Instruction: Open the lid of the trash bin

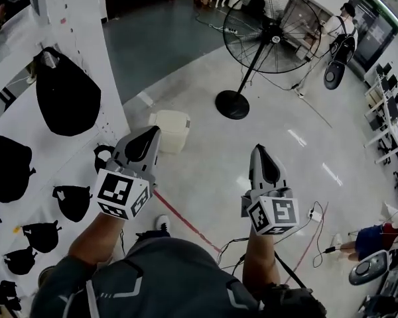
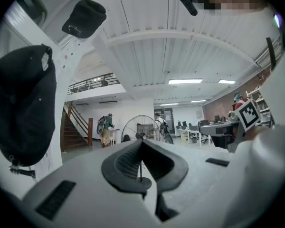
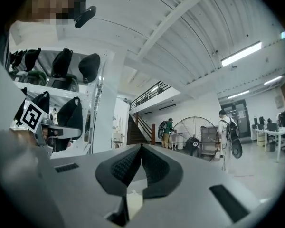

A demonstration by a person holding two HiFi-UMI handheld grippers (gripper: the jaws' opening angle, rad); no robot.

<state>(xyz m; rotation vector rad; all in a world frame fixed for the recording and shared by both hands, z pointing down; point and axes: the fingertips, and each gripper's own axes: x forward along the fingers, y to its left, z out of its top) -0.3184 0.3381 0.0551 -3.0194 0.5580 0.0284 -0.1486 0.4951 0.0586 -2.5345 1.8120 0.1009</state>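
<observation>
The trash bin [image 1: 170, 130] is a small cream-white box with its lid down, standing on the pale floor ahead of me near the foot of the white wall. My left gripper [image 1: 148, 133] is held in the air with its tip just left of the bin in the head view. Its jaws are shut, tips touching, with nothing in them [image 2: 141, 142]. My right gripper [image 1: 260, 150] hangs farther right over bare floor, also shut and empty [image 3: 141, 147]. Both gripper views look out level across the hall, and I cannot make out the bin in either.
A white wall [image 1: 86, 38] hung with black bags [image 1: 66, 91] runs along the left. A large standing fan [image 1: 265, 35] with a round base [image 1: 232, 105] is beyond the bin. A red floor line [image 1: 186, 220], cables and a power strip [image 1: 313, 214] lie nearby. A person [image 1: 341, 25] stands at the far right.
</observation>
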